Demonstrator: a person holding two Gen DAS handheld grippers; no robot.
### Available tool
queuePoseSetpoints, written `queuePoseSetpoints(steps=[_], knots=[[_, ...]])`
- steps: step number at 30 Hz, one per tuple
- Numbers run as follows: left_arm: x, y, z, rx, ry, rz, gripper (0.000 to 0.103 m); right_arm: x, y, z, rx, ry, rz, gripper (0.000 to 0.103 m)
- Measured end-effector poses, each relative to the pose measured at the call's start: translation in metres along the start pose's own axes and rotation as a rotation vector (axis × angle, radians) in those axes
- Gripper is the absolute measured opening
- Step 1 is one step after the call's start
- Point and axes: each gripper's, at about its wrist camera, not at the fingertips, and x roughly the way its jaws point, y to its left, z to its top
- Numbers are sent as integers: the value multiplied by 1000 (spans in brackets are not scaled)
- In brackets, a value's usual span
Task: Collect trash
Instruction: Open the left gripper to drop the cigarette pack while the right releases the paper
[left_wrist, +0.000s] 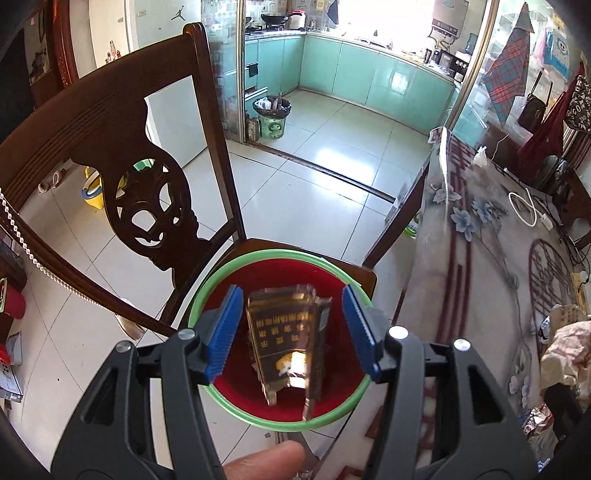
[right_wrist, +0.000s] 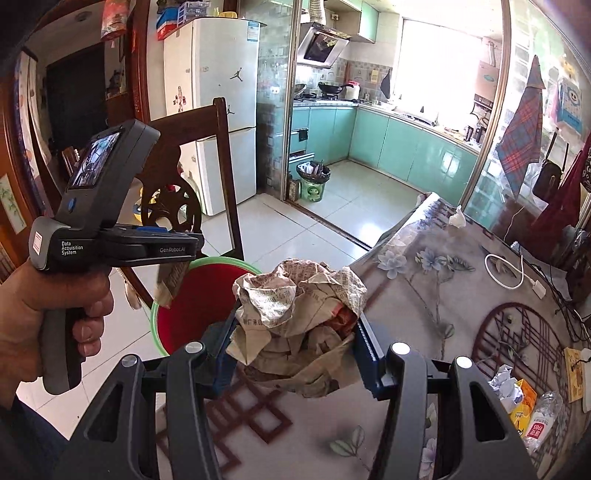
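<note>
Left wrist: gold wrapper (left_wrist: 286, 341) upright, lengthwise.

Two wrist fisheyes, both tilted down and facing the kitchen doorway

The left view looks along the left gripper (left_wrist: 291, 328), close above the red bucket with a green rim (left_wrist: 280, 417), which lies straight beneath its fingers. The right view looks along the right gripper (right_wrist: 295, 350), low over the flower-patterned tablecloth (right_wrist: 424, 280) — the bucket (right_wrist: 192, 310) just ahead-left. Both share bucket, carved dark wooden chair (left_wrist: 147, 192), tablecloth.

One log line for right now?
left gripper: open, gold packet dropping into red bin | right gripper: holding newspaper ball
</note>
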Motion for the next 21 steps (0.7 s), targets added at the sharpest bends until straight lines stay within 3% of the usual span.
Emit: queuePoseSetpoints(steps=[7,10,13,16,21], knots=[[-19,19,14,-78,-53,-15,76,15,13,7,-21,5,28,53],[-38,27,22,-94,-121,26,83,24,22,13,-33,4,49,53],[-58,38,29,-118,-198,88,97,37,34,20,-52,1,65,53],[-72,51,34,-147,-251,144,98,53,48,26,-65,6,86,53],[-83,75,36,-233,-280,149,98,80,72,34,-84,27,116,53]])
